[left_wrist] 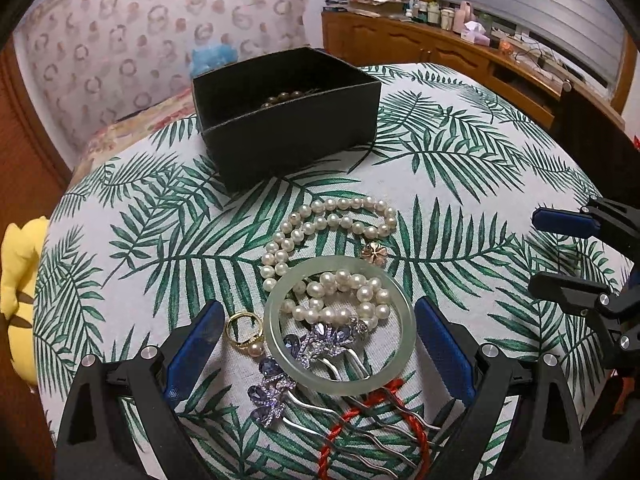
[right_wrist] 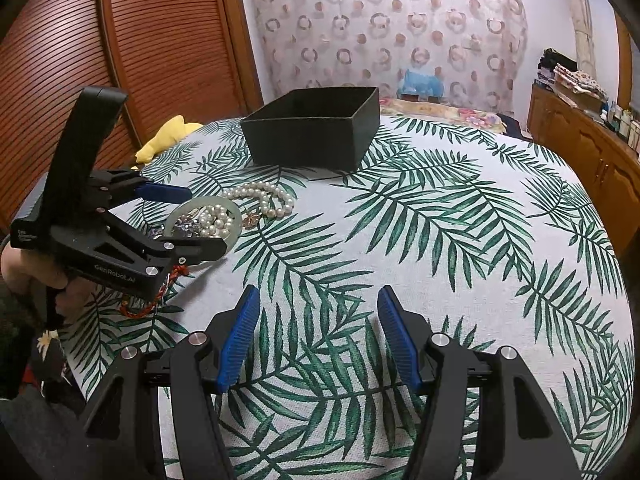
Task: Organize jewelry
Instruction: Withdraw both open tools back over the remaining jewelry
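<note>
Where curtain hangs, palm-print tablecloth (right_wrist: pixel 440 240).

We're running two matte black plastic grippers, left gripper (right_wrist: pixel 188 220) and right gripper (right_wrist: pixel 318 336), with ribbed blue pads (right_wrist: pixel 240 338), silver round screws (right_wrist: pixel 197 337), and faint "GenRobot.AI" lettering (right_wrist: pixel 115 278).

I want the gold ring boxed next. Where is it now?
In the left wrist view the gold ring lies on the tablecloth just left of the jade bangle, beside the left gripper's left finger, touching a loose pearl.
</note>
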### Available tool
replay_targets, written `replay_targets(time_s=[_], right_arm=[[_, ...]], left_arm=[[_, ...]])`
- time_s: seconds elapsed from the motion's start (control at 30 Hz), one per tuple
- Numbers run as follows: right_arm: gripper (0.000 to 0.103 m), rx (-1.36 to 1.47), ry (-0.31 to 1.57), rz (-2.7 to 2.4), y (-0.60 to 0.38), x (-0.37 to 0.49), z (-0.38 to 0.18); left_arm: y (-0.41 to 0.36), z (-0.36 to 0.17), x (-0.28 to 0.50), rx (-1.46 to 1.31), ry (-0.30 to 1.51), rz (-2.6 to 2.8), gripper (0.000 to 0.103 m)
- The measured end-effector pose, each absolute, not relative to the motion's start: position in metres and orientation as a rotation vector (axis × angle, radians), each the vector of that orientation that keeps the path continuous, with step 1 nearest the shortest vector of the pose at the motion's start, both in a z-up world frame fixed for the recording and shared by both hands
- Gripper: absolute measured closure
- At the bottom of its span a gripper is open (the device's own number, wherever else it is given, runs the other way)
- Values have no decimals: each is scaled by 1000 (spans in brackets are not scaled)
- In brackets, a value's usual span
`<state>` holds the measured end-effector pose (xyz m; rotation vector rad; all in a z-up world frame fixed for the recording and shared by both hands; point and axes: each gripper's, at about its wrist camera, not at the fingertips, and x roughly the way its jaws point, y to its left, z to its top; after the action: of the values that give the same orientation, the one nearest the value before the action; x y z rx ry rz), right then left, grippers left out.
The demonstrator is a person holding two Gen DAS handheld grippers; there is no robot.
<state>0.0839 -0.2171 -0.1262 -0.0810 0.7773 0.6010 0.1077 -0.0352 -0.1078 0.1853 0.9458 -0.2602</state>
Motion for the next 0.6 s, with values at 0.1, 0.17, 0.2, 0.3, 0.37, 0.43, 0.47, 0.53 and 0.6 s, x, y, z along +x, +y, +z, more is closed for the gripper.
replay_targets(time_s=[0.1,0.17,0.2,0.3,0.37,0.43,0.47,0.53,0.6], right_arm=[[40,-83,777,600,-217,84,-126],[40,-85,778,600,-217,84,-126],[40,-87,778,600,-216,84,-126],[40,-102,779,599,-214,83,-127],[40,-110,783,599,-213,84,-126],[40,-119,780,596,-212,85,-123],[40,-120,775,600,-211,87,-120],[40,-132,764,612,-207,91,-112],[40,-155,753,613,-204,96,-106]], left_arm=[[-34,-108,106,172,938,-279,22],[-35,-105,102,176,922,-282,35],[-35,-104,100,172,918,-283,35],[-33,-100,95,154,892,-279,35],[-30,-96,89,137,869,-268,35],[-25,-90,83,107,844,-266,35],[-22,-86,79,87,829,-263,35],[-15,-80,72,58,805,-254,35],[-11,-77,67,35,789,-249,35]])
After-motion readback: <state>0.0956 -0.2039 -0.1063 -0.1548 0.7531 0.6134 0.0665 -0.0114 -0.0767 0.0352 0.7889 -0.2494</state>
